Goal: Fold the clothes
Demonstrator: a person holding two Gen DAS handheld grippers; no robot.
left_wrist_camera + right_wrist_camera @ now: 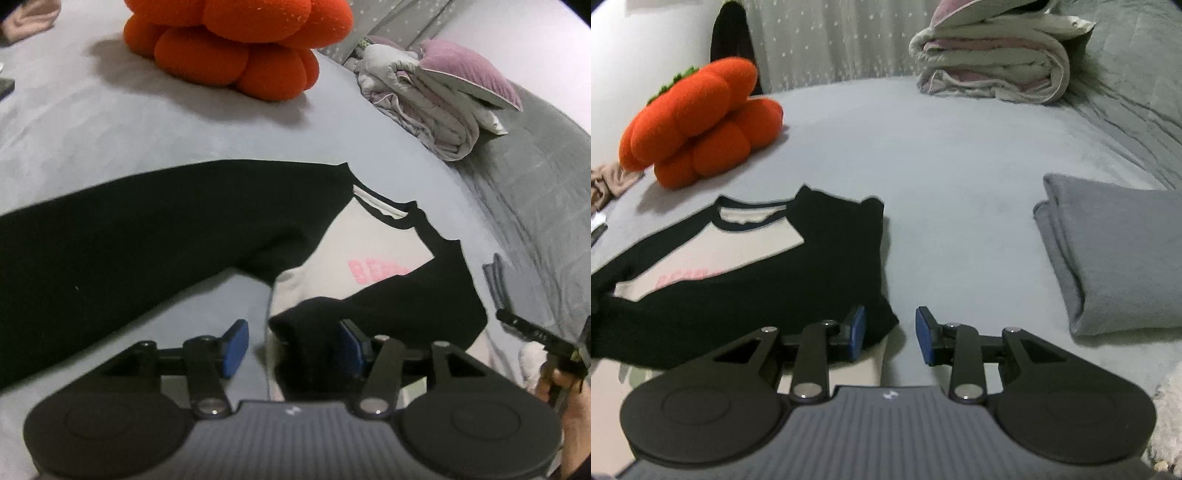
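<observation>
We had the shirt (746, 258) flat on the bed (960, 155), one sleeve folded across its chest. Both the left tongs (291, 347) and the right tongs (890, 334) stood open, gripping nothing. The outstretched sleeve (122, 236), we judged, wanted folding across next, pinched at its cuff and laid flat.

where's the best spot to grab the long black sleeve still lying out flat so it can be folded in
Probably near the cuff end of the long black sleeve, which stretches away from the shirt to the left in the left wrist view. Come down from above with the left gripper and pinch across its narrow width, since it lies flat on the bed sheet.
</observation>
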